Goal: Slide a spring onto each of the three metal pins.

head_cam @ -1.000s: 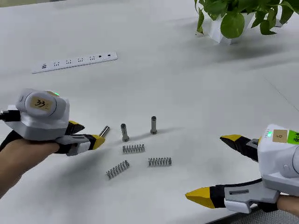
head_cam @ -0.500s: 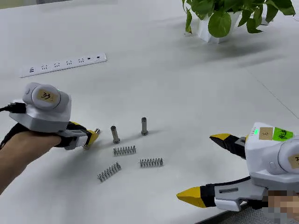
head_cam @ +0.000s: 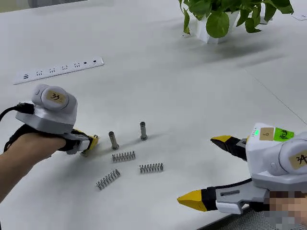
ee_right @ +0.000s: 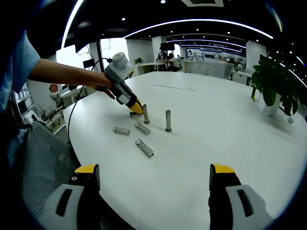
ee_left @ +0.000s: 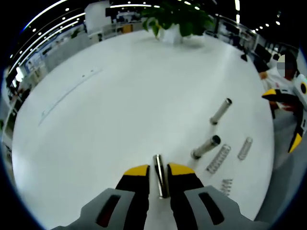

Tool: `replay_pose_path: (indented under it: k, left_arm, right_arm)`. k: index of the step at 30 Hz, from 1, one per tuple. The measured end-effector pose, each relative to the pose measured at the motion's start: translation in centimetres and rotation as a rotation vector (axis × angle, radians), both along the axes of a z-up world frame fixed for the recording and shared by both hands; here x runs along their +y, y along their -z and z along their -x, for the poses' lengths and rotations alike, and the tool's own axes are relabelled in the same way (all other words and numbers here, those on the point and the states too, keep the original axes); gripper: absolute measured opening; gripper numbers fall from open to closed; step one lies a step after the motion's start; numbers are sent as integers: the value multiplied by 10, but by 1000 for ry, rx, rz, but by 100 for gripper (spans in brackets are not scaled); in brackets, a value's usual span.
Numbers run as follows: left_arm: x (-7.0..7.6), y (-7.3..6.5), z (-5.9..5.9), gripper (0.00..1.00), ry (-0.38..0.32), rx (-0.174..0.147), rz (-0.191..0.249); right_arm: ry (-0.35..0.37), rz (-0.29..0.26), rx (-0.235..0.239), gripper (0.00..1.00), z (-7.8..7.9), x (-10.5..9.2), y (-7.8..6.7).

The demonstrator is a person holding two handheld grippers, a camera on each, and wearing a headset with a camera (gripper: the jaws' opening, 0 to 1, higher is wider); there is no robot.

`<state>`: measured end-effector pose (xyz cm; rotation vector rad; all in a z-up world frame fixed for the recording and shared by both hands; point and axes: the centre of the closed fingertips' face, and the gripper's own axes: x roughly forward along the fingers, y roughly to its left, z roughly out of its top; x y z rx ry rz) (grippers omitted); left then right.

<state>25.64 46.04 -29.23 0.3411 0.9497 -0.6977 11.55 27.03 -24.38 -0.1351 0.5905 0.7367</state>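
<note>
The white bench (head_cam: 168, 86) carries everything. The potted plant (head_cam: 216, 17) sits far beyond both claws, and the power strip (head_cam: 58, 70) lies well beyond the left claw. The left claw (head_cam: 92, 140) now tips down more steeply than a second ago, with its yellow tips almost at the bench surface where before they hung level above it. Its jaws clamp the held pin (ee_left: 159, 175), which runs lengthwise between them and pokes out past the tips. The right claw (head_cam: 200, 168) stays by the bench's near edge, jaws spread wide with nothing between them, much as before. Two standing pins (head_cam: 113, 140) are upright to the right of the left claw's tips, the nearer one close beside them, and they are placed as they were. Three springs (head_cam: 123, 156) lie flat between the two claws, nearer the left one, all off the pins and unmoved.
</note>
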Motion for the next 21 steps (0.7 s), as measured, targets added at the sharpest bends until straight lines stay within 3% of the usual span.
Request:
replay_pose_path:
  k: [5,13,21]
  left_arm:
    - [-1,4,3,15,4,17,-25]
    - [0,5,0,12,1,13,-65]
    - [-4,6,0,16,17,26,-113]
  right_arm:
    - [-5,-4,1,95,0,1,0]
    - [-16,-8,8,95,1,3,1]
    - [-37,4,18,95,4,6,5]
